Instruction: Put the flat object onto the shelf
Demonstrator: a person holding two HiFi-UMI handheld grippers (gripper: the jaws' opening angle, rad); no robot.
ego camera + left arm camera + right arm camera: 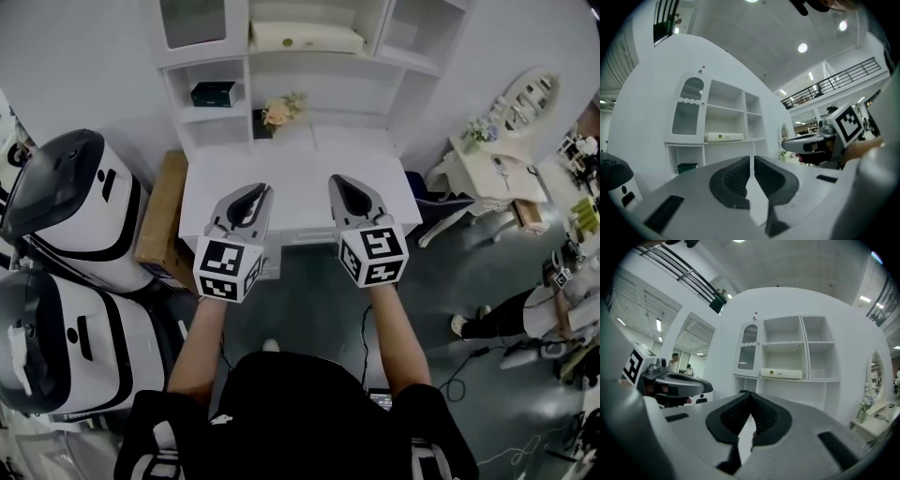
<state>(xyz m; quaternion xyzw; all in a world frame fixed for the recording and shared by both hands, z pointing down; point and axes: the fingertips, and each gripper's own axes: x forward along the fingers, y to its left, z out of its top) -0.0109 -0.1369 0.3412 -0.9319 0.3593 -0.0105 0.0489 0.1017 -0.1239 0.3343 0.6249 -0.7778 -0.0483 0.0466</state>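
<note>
A flat cream box (305, 37) with a yellow dot lies on a middle shelf of the white shelf unit (216, 56). It also shows in the left gripper view as the box (724, 136) and in the right gripper view as the box (782, 373). My left gripper (265, 190) and right gripper (335, 180) are held level side by side over the white desk (300, 211), pointing at the shelves. Both are well short of the box. The left gripper (752, 159) is shut with nothing in it. The right gripper (750, 394) is shut and empty, its tips touching.
A dark green box (214, 93) sits in a low left compartment, with flowers (281, 110) at the desk's back. Two white robots (66, 206) and a cardboard box (164, 206) stand at the left. A white dressing table (497, 159) and a person (525, 314) are at the right.
</note>
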